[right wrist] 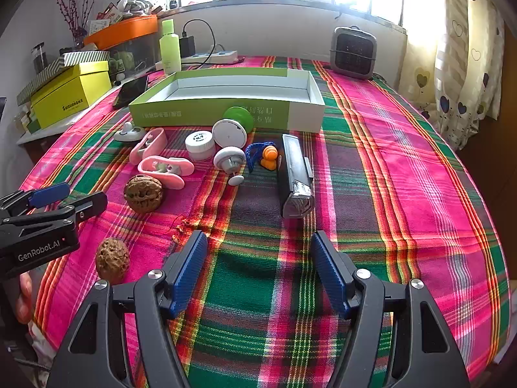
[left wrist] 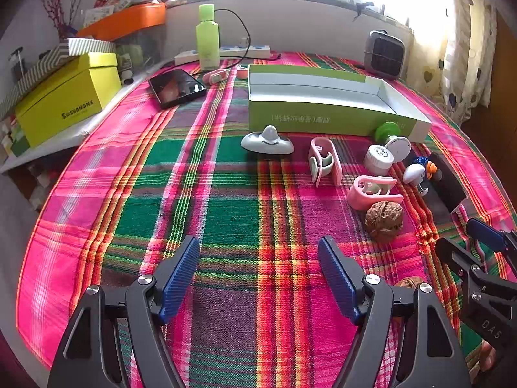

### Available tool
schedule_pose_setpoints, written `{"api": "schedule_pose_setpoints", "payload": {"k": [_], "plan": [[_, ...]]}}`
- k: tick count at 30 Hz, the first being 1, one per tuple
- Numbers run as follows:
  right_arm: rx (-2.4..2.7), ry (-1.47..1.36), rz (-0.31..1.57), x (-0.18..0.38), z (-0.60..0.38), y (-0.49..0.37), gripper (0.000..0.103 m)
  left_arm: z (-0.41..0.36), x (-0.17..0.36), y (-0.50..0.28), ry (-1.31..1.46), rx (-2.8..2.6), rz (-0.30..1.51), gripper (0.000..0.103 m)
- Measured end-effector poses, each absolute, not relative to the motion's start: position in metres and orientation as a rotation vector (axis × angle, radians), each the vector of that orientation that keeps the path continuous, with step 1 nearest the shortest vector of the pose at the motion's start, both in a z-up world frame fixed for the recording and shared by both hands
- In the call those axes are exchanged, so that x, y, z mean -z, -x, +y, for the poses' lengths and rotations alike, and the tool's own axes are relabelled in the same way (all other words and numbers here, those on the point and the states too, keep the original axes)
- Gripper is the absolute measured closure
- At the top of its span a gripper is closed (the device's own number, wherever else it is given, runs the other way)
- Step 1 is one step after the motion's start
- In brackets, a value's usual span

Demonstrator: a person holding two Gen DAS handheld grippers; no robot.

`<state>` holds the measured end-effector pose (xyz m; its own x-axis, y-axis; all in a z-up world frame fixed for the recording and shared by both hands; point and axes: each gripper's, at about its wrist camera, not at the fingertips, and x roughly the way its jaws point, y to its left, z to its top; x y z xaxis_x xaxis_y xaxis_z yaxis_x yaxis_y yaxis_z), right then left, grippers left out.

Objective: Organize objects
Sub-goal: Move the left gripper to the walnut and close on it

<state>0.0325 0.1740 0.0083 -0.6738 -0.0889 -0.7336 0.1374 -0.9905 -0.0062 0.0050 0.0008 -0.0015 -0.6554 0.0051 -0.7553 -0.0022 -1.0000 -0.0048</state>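
An open green-and-white box lies empty at the back of the plaid cloth. In front of it are scattered a grey-white gadget, two pink clips, a white jar, a white disc, a green knob, an orange figure and a long black device. Two walnuts lie nearer. My left gripper is open over bare cloth, left of the walnuts. My right gripper is open below the black device, holding nothing.
A yellow box, a black phone, a green bottle and a power strip stand at the back left. A small heater sits at the back right. A hand shows at the left edge.
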Motion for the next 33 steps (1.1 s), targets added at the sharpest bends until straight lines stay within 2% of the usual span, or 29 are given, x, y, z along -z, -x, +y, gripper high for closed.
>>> {"api": "schedule_pose_setpoints", "payload": {"k": [15, 33], "plan": [[2.741, -1.195, 0.090, -0.008, 0.178, -0.036, 0.036, 0.003, -0.004, -0.012, 1.330, -2.820, -0.022, 0.028], [2.787, -1.121, -0.040, -0.026, 0.216, -0.050, 0.036, 0.030, -0.027, -0.036, 1.207, -2.624, -0.054, 0.028]]}}
